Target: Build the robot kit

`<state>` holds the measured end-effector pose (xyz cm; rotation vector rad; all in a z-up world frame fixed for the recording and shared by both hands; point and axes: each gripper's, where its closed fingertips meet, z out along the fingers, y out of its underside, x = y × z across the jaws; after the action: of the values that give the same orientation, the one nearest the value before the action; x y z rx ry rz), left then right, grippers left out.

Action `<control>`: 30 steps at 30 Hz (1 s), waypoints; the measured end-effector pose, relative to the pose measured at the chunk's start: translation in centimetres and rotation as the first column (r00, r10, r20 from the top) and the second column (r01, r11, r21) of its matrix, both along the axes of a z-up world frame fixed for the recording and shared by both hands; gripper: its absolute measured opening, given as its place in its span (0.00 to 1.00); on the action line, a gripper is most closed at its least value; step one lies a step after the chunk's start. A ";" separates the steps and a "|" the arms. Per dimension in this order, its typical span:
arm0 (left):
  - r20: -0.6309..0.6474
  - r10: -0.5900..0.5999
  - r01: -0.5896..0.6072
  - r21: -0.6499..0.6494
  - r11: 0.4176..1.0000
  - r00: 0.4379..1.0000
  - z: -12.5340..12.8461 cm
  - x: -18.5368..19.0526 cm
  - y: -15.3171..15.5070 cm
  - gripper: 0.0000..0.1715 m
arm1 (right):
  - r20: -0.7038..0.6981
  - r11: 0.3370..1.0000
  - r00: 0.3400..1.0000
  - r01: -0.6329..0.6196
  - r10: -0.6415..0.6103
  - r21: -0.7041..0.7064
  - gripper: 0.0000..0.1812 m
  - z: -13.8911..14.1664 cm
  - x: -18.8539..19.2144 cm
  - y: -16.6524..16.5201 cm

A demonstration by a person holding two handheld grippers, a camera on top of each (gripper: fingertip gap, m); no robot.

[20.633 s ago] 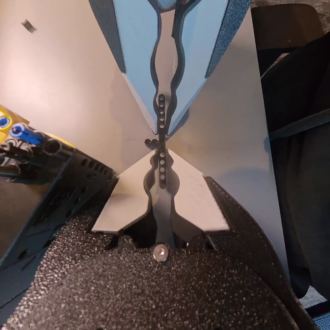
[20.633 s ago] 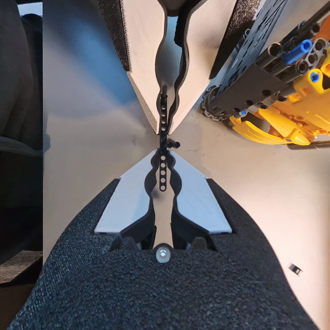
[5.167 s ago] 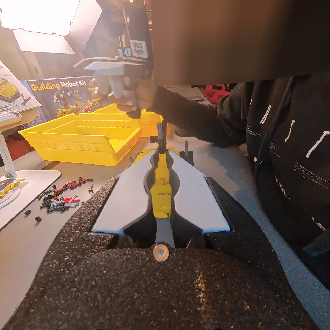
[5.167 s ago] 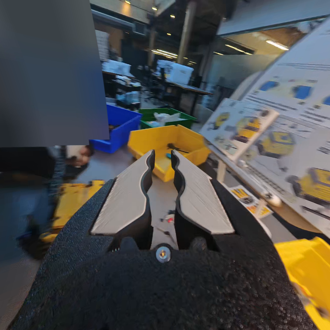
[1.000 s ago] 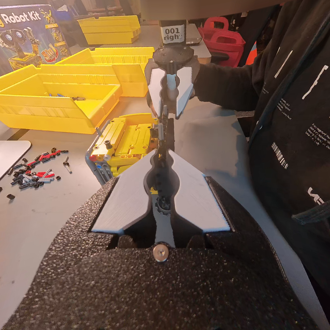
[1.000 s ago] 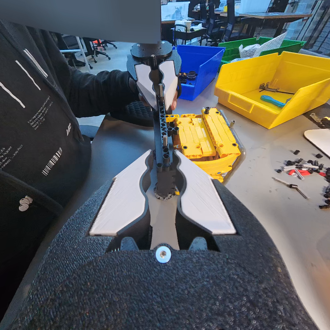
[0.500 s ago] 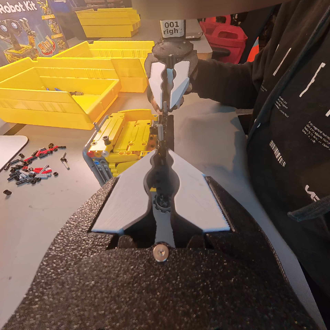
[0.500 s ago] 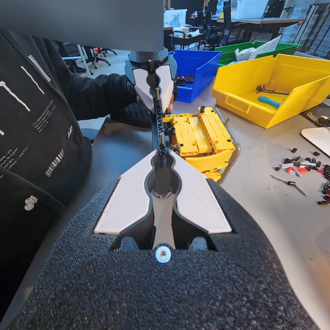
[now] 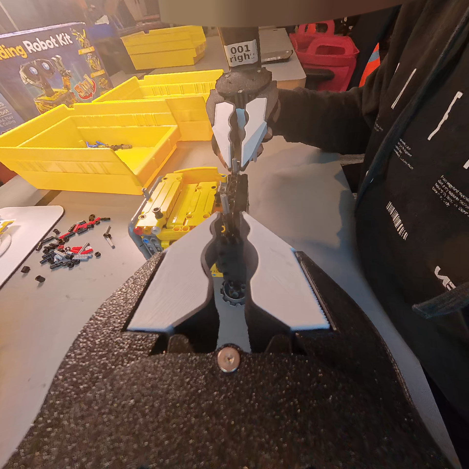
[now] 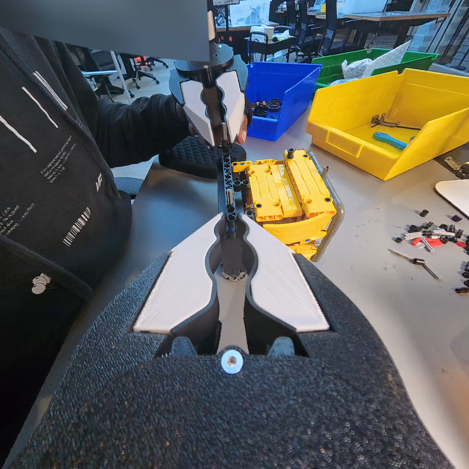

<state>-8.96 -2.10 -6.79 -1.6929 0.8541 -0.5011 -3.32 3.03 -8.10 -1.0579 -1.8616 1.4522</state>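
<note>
Each camera rides on the back of its own claw, low over the tabletop (image 9: 291,177) and looking forward along the fingers. The two face one another head-on. The left view looks past the left claw (image 9: 229,215) toward the right claw (image 9: 236,165), with yellow bins (image 9: 76,162) to its left. The right view looks past the right claw (image 10: 231,217) toward the left claw (image 10: 223,146), bins to its right. Both sit close and share the yellow model (image 9: 182,198) (image 10: 286,193), the black beam (image 9: 234,187) (image 10: 227,182) and the loose parts (image 9: 68,246) (image 10: 431,236).
</note>
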 end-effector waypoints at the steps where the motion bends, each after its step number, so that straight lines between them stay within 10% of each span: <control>1: -0.002 0.006 -0.006 -0.002 1.000 1.000 -0.1 0.0 0.0 0.05 | 0.002 1.000 1.000 -0.001 0.001 0.002 0.04 0.0 0.0 0.0; 16: -0.012 0.012 -0.013 -0.017 1.000 1.000 -0.9 -0.1 -0.5 0.03 | 0.030 0.999 1.000 -0.003 0.001 0.048 0.04 -0.1 -0.1 -0.7; 30: -0.077 -0.015 0.013 -0.025 1.000 0.997 -0.9 0.0 -0.6 0.03 | 0.181 0.891 0.981 -0.137 0.062 0.433 0.09 1.8 -3.0 -3.2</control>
<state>-8.92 -2.68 -7.67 -1.7394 0.9198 -0.4602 -6.30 -0.16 -6.32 -0.8815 -2.2523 0.9361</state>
